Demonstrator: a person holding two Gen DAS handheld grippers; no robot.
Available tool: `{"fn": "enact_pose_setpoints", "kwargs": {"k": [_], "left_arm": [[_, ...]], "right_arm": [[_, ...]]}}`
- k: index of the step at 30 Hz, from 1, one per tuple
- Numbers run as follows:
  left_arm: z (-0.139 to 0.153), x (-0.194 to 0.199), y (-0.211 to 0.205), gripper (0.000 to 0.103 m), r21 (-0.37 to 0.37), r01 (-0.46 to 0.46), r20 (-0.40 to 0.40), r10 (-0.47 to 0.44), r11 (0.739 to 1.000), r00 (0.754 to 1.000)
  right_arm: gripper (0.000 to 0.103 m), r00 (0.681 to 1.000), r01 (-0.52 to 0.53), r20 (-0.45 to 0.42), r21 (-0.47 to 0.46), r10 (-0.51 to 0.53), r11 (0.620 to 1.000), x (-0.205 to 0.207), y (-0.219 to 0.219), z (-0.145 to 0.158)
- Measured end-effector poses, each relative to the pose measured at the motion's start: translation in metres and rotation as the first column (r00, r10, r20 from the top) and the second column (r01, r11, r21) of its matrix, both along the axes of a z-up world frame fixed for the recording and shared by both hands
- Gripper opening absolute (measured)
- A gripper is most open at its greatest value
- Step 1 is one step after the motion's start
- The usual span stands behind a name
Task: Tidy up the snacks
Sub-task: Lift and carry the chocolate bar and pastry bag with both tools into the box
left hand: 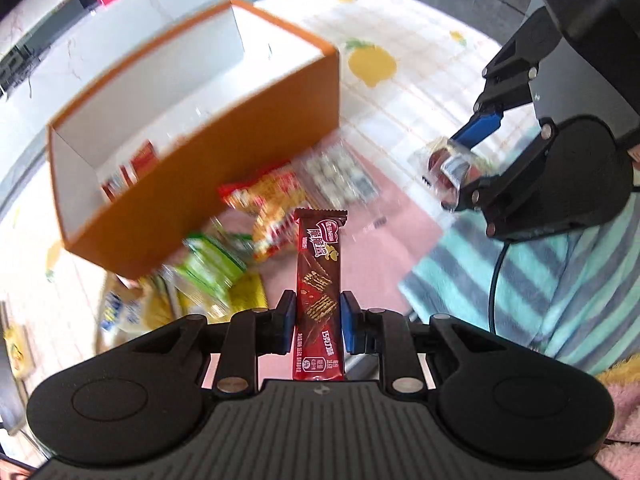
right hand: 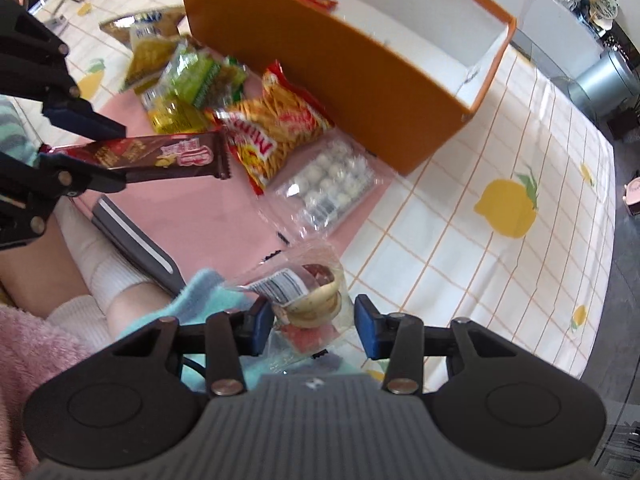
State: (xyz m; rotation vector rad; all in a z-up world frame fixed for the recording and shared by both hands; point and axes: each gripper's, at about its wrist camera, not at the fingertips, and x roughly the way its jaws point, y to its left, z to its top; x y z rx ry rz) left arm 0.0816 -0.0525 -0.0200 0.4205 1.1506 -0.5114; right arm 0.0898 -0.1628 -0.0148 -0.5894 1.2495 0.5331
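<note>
My left gripper is shut on a brown chocolate wafer bar and holds it in the air in front of the orange box. The bar also shows in the right wrist view. My right gripper has a clear-wrapped pastry packet between its fingers, with a gap on the right side. It shows in the left wrist view too. The orange box holds a few red packets.
On the pink mat lie a red-yellow chips bag, green packets, yellow packets and a clear tray of white balls. A lemon-print tablecloth covers the table. A person's legs and a striped teal blanket are close by.
</note>
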Motion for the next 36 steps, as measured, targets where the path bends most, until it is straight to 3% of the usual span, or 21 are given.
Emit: {"fn": "enact_pose_setpoints", "kwargs": {"k": [8,15,19,24,36], "left_arm": [[0.046,0.037,0.011,0.025,-0.01,-0.037,0.104,0.037,0.999,0.994],[0.069,0.092,0.027,0.025,-0.068,-0.131,0.17,0.141,0.989,0.975],[0.065,0.123,0.032,0.025,-0.076,-0.17,0.176,0.181,0.982,0.968],[0.05,0.152,0.044,0.025,-0.094,-0.219,0.129,0.23,0.971,0.965],[-0.01,0.195,0.052,0.025,-0.054,-0.238,-0.022,0.237,0.97,0.971]], "right_arm": [[0.041,0.993,-0.038,0.11,0.041,0.033,0.998,0.03,0.014,0.056],[0.041,0.981,-0.027,0.194,0.076,0.011,0.997,0.076,0.029,0.079],[0.041,0.98,-0.004,0.2,0.09,-0.014,0.996,0.107,0.04,0.074],[0.041,0.985,0.019,0.166,0.096,-0.035,0.995,0.14,0.053,0.055],[0.041,0.995,0.095,-0.005,0.011,-0.095,0.995,0.2,0.069,-0.014]]}}
